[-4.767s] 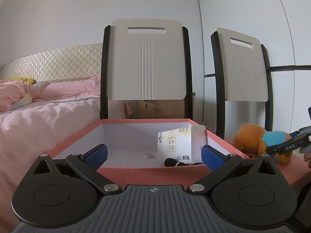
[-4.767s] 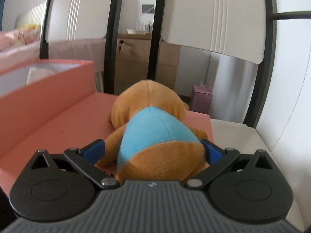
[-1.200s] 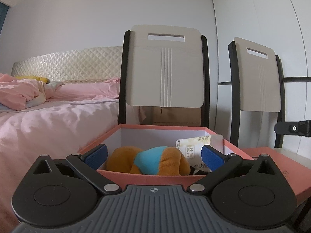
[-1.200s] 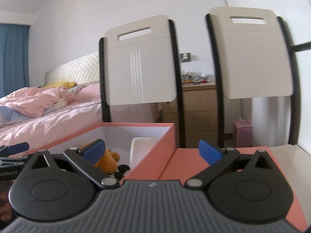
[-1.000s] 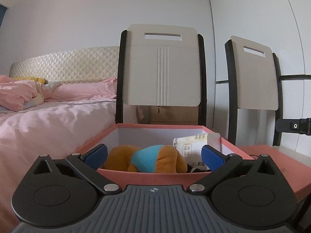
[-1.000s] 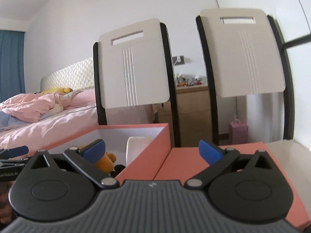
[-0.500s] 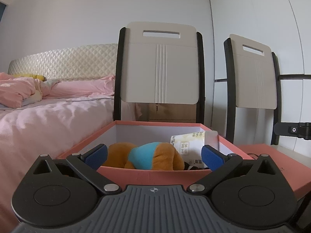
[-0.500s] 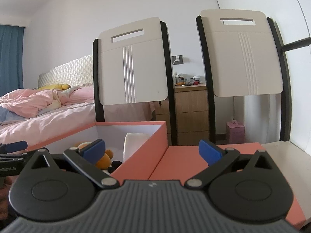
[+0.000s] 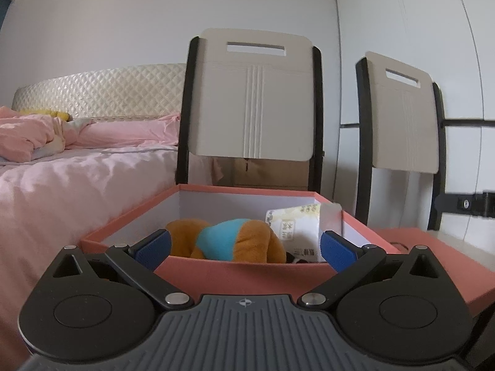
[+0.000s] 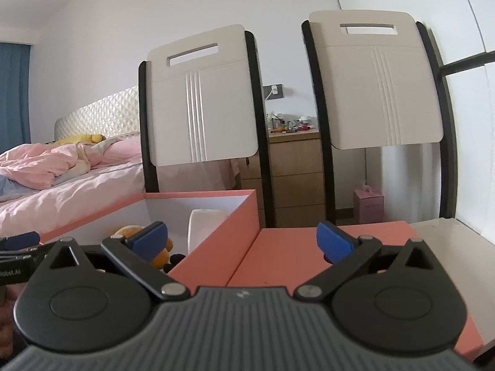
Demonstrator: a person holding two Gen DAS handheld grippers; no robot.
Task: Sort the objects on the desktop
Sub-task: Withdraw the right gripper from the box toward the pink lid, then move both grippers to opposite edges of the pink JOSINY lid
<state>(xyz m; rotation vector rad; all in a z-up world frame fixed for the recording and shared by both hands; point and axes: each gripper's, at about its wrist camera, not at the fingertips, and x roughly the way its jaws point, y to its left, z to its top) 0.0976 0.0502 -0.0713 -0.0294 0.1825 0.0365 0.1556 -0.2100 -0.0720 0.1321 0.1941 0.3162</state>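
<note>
While both grippers are hanging back from the box (image 9: 198,267), nothing is being held: the left gripper (image 9: 244,245) is standing with its fingers spread wide and empty, and the right gripper (image 10: 241,241) is doing the same.

Just ahead of the left gripper, past the near wall of the box, the plush toy (image 9: 229,241) is lying inside on its side, with a white packet (image 9: 292,227) leaning behind it toward the right finger. Some small dark things are lying beside the toy, too hidden to name. Ahead of the right gripper, the box corner (image 10: 244,213) is sitting off its left finger, and the flat lid (image 10: 309,253) is lying below and between the fingers, alongside the box.

The sorting is looking nearly finished, probably with only the lid left. The risk lies there: the lid is thin and flat against the tabletop, so a pinch at its edge could slip or shove it sideways. The packet is also standing taller than the box wall, so it could get crushed or could keep the lid from seating.
</note>
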